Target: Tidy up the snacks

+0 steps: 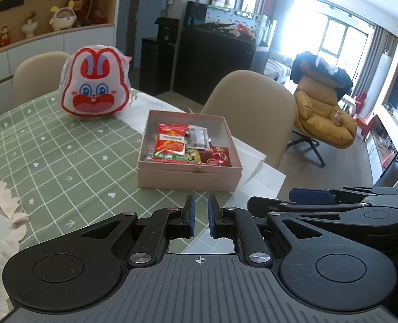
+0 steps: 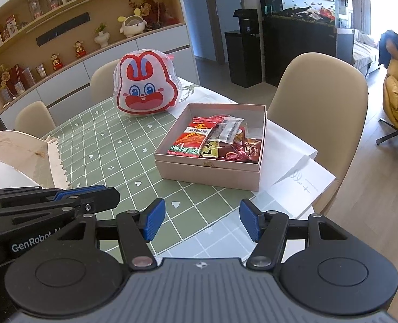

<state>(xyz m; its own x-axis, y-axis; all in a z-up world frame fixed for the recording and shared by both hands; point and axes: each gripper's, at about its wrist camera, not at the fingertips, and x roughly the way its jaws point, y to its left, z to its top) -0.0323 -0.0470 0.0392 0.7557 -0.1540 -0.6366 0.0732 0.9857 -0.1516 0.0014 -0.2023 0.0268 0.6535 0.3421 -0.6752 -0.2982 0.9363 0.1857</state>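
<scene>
A pink cardboard box (image 1: pixel 188 177) (image 2: pixel 207 172) stands on the green checked tablecloth and holds several snack packets: a red one (image 1: pixel 172 141) (image 2: pixel 192 136), a clear grey one (image 1: pixel 197 136) (image 2: pixel 228 129) and dark red ones (image 1: pixel 217 157) (image 2: pixel 239 153). My left gripper (image 1: pixel 201 216) hovers in front of the box with its jaws nearly together and nothing between them. My right gripper (image 2: pixel 202 219) is open and empty, also in front of the box. Each gripper shows from the side in the other's view: the right one (image 1: pixel 333 210), the left one (image 2: pixel 51 202).
A rabbit-faced bag (image 1: pixel 95 83) (image 2: pixel 145 83) stands behind the box. White paper (image 1: pixel 261 183) (image 2: pixel 304 185) lies right of the box at the table edge. Beige chairs (image 1: pixel 247 107) (image 2: pixel 317 99) ring the table. A white folded item (image 2: pixel 16 158) lies at the left.
</scene>
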